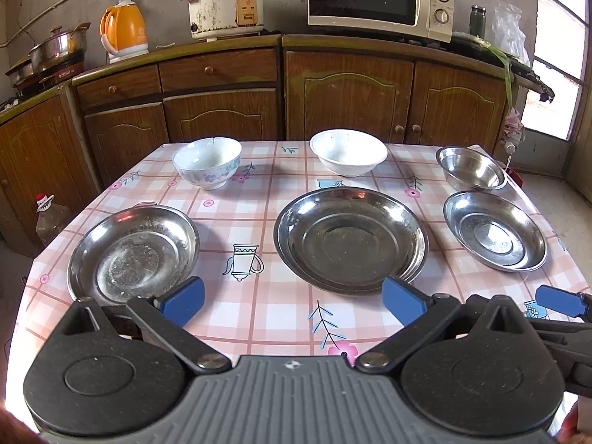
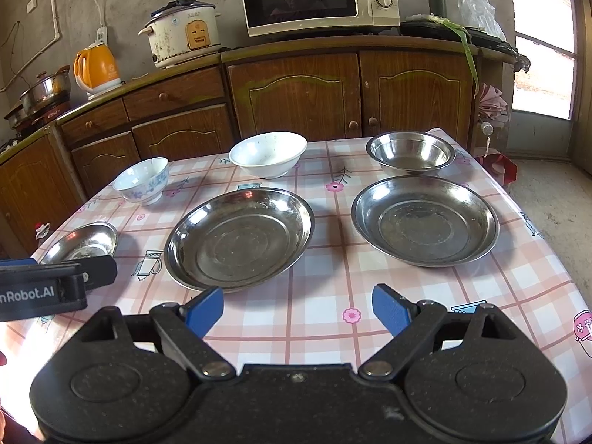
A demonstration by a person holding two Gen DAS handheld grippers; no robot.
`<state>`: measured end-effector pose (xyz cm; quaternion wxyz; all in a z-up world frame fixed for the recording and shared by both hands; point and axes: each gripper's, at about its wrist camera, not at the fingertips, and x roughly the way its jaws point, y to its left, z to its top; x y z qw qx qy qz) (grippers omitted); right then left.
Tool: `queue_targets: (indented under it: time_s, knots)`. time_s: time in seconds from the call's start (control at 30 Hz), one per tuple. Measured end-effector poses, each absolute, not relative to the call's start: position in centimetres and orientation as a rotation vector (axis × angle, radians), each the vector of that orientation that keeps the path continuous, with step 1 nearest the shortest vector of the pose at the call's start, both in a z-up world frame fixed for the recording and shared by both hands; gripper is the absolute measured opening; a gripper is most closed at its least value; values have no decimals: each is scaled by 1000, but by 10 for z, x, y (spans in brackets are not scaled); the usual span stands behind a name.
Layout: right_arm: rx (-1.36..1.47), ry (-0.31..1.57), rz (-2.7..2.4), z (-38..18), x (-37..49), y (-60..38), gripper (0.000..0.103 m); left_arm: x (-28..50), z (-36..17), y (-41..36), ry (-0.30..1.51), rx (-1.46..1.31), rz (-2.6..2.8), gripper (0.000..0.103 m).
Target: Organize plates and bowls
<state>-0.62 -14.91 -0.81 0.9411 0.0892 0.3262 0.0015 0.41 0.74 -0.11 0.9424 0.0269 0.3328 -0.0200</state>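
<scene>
Three steel plates lie in a near row on my checked tabletop [image 1: 259,307]: the left plate [image 1: 133,255], the large middle plate [image 1: 349,240], the right plate [image 2: 424,220]. Behind them stand a floral bowl [image 1: 207,162], a white bowl [image 1: 347,157] and a steel bowl [image 2: 410,153], all apart. My left hand-held gripper [image 1: 292,301] and right hand-held gripper [image 2: 298,310] hover at the near edge, fingers spread, holding nothing.

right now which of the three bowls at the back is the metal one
The steel bowl at the back right corner of the table. The other two are ceramic: a plain white bowl in the middle and a blue-flowered bowl on the left.
</scene>
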Motion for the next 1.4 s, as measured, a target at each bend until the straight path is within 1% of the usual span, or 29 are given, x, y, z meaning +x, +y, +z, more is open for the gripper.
queue_targets:
  time_s: [0.2, 0.43, 1.4]
  knots:
    - [182, 666, 5, -8, -7, -148, 102, 7, -1, 8, 706, 74, -31, 103]
    - [181, 667, 7, -9, -7, -147, 102, 5, 0, 7, 697, 106, -26, 103]
    - [150, 674, 34, -4, -5, -134, 102, 7, 3, 28, 690, 77, -12, 103]
